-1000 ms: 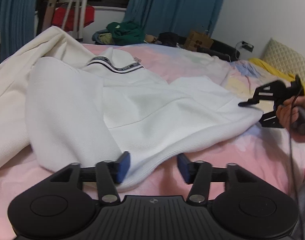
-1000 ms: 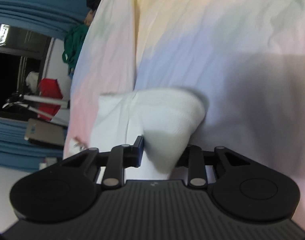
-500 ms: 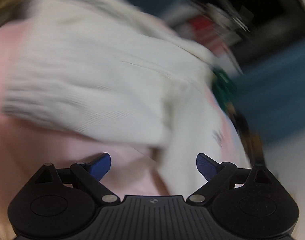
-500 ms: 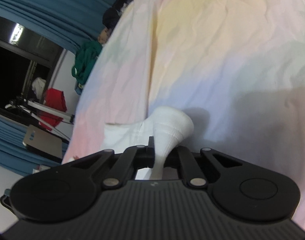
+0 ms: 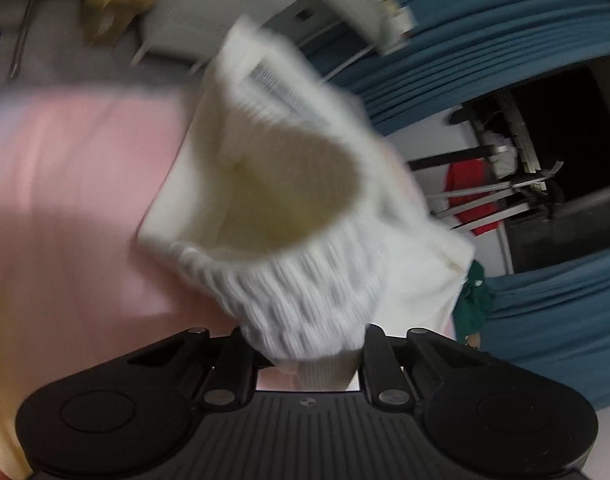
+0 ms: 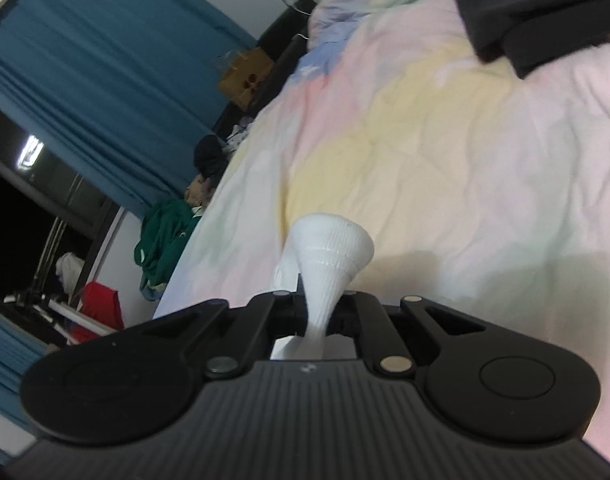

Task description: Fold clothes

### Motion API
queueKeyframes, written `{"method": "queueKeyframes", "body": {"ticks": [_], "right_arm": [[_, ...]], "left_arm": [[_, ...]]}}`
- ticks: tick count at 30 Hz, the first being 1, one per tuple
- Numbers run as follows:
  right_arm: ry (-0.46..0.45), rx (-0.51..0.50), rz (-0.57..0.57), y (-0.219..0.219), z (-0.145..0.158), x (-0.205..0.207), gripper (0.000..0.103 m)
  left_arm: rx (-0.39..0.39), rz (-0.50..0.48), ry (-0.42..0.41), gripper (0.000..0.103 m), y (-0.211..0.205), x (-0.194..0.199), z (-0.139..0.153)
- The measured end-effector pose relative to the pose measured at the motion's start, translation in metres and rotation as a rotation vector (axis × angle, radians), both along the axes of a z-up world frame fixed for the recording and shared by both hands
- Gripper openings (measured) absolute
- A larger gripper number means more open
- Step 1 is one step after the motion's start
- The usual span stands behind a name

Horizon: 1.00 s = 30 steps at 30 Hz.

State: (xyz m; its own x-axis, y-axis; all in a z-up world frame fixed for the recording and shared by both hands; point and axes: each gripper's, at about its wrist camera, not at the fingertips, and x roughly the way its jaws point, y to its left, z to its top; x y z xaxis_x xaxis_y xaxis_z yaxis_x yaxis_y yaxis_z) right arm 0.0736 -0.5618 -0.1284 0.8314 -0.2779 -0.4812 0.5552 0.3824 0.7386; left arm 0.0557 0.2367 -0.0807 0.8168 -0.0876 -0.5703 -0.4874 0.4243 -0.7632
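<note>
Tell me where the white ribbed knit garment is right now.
The white ribbed knit garment is pinched in both grippers, left gripper and right gripper, above the pastel bedspread.

Left claw [image 5: 305, 350] gripping the white knit garment [image 5: 301, 240].
The ribbed hem is bunching between its fingers, above the pink bedsheet [image 5: 65, 208].

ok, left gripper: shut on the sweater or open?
Shut on the white knit sweater. In the left wrist view the left gripper has ribbed fabric bunched between its fingers; the view is blurred.
</note>
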Motion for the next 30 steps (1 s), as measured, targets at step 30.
{"method": "queueKeyframes", "body": {"ticks": [30], "right_arm": [[0.253, 0.101, -0.108, -0.038, -0.037, -0.040, 0.011]], "left_arm": [[0.431, -0.348, 0.346, 0.038, 0.060, -0.071, 0.061]]}}
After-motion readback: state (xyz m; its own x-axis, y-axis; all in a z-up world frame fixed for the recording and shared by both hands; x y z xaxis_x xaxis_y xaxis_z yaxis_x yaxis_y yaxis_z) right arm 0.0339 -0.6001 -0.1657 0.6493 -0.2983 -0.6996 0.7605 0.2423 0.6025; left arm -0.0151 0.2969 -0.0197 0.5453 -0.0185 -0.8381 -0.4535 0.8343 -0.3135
